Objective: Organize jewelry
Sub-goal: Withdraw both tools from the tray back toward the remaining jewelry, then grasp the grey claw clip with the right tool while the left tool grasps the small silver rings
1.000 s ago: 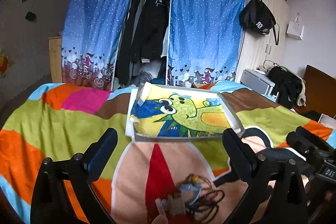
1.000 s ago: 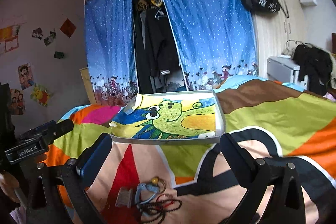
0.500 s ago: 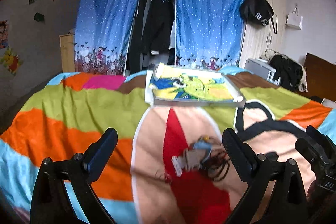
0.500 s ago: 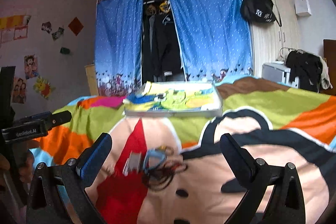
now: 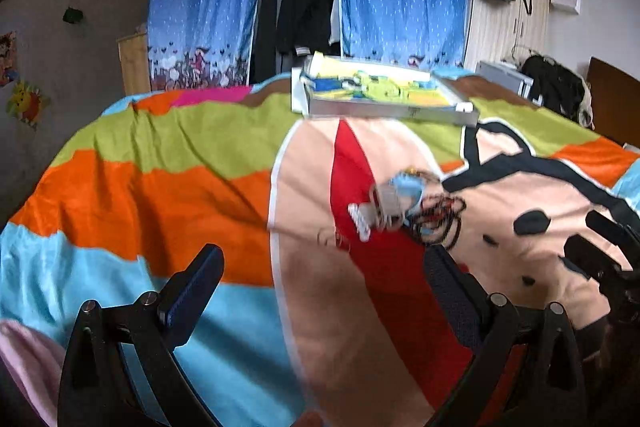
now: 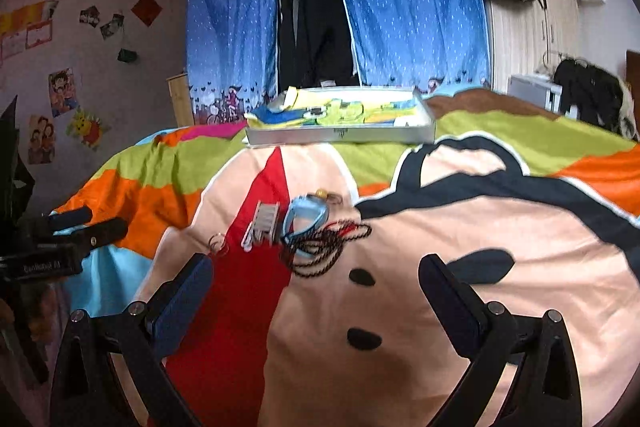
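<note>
1. Here, in the left wrist view, the small heap of jewelry (image 5: pixel 404 205) lies blurred on the colourful cartoon-print bedspread (image 5: pixel 160 187), ahead and right of the left gripper (image 5: pixel 322 279), whose jaws stand wide apart and empty, held low over the bed.

2. Likely it is light, loose and tangle-prone; the dark beaded cord (image 6: pixel 324 251) would drag its neighbours, so the stiff pale-blue bangle (image 6: pixel 306 219) or silver comb-like clip (image 6: pixel 262 223) seems the safer hold.

3. In the right wrist view, the right gripper (image 6: pixel 316 285) hovers just short of the heap, jaws spread and empty; the shallow white tray with a cartoon lining (image 6: pixel 340 135) sits well beyond.
</note>
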Demonstrator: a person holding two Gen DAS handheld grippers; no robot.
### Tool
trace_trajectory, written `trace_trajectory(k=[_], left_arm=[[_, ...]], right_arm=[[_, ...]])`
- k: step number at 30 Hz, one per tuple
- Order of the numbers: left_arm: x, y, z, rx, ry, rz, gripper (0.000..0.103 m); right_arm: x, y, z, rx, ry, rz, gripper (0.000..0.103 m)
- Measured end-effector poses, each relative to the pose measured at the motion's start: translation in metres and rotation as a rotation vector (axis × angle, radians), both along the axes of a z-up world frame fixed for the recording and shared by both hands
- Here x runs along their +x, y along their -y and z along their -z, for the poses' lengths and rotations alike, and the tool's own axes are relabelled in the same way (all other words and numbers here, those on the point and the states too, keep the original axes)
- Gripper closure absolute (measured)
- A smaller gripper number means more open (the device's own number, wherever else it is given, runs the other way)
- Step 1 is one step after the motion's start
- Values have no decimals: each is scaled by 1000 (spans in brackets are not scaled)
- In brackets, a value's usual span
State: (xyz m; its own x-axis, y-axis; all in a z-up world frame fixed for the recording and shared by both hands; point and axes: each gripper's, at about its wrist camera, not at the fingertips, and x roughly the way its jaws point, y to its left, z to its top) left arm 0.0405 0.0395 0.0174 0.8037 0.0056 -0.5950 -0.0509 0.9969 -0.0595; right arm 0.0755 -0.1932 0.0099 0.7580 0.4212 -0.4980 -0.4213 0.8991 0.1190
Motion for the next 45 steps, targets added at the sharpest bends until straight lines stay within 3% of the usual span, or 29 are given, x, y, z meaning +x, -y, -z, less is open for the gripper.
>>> trace_trajectory(k=[9, 25, 30, 37, 41, 43, 45], left_arm=[[2, 4, 18, 30, -66, 6, 5], [26, -7, 42, 15, -205, -13, 5], [43, -12, 45, -13, -260, 36, 5], [75, -25, 35, -18, -241, 110, 5], [100, -34, 41, -58, -267, 155, 6], [112, -36, 47, -81, -280, 188, 9], [120, -36, 51, -94, -291, 211, 22]], right_arm=[[3, 1, 19, -7, -66, 23, 0], [19, -10, 37, -28, -122, 18, 0], [33, -9, 41, -21, -149, 13, 0], [56, -8, 42, 14, -182, -18, 0], [70, -11, 42, 27, -193, -42, 0], [77, -14, 42, 27, -200, -57, 0], [85, -19, 43, 22, -204, -68, 2]])
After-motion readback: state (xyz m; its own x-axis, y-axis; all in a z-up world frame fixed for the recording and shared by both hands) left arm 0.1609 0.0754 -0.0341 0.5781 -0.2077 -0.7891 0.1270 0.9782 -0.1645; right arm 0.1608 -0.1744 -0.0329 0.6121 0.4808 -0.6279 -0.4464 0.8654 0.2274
